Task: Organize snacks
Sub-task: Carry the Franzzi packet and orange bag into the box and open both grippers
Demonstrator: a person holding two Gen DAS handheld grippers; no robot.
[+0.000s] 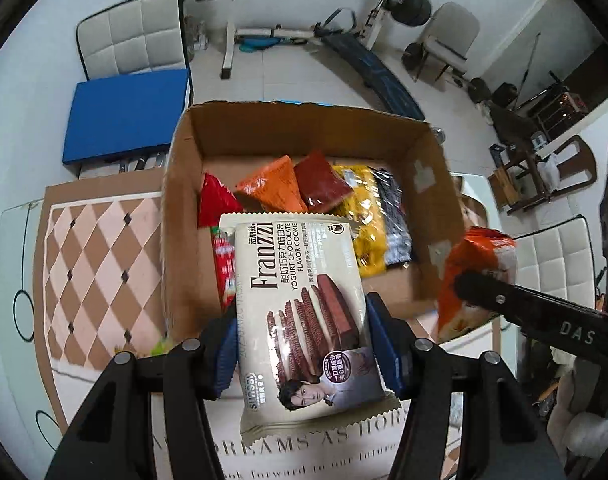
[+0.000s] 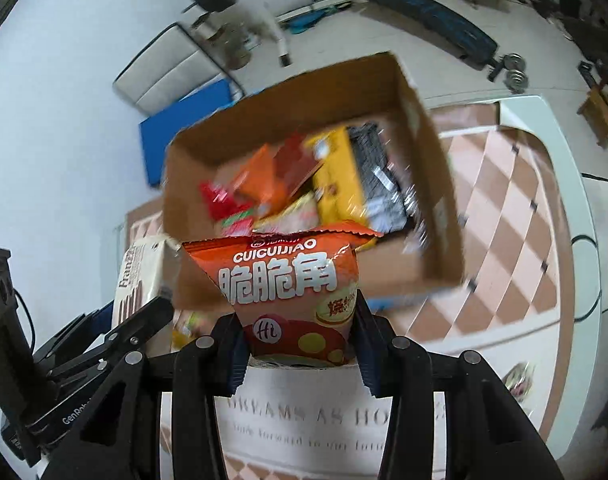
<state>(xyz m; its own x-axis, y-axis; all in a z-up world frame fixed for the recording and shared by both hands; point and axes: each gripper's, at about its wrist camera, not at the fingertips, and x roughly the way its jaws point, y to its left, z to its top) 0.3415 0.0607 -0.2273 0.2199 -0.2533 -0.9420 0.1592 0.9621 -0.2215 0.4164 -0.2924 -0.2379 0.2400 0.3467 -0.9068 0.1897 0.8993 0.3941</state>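
Diamond-patterned table mat under my open brown cardboard box (image 1: pixel 191 184); my left gripper (image 1: pixel 304 344) pinches the beige Franzzi cookie pack (image 1: pixel 304 300) by its sides, right gripper (image 2: pixel 299 344) clamps the orange crisp bag (image 2: pixel 291 280), both poised above the box's near edge for dropping in.

A: The Franzzi cookie pack (image 1: pixel 304 312) is covering the near wall of the cardboard box (image 1: pixel 432 152) and part of the red packet (image 1: pixel 215 200) behind it.

B: And the right wrist view is blurring badly. The box (image 2: pixel 388 80) and the snacks inside it are smearing, so their print is proving unreadable.

A: The CUICUIJIAO bag (image 2: pixel 291 280) is hiding the box's near edge there, and its bottom is disappearing between the blue pads (image 2: pixel 231 356).

B: In the left view that bag (image 1: pixel 480 272) is showing only as an orange blur, with the right gripper (image 1: pixel 460 284) crossing it.

A: The tablecloth lettering (image 1: pixel 304 444) is being cut off by the gripper bodies.
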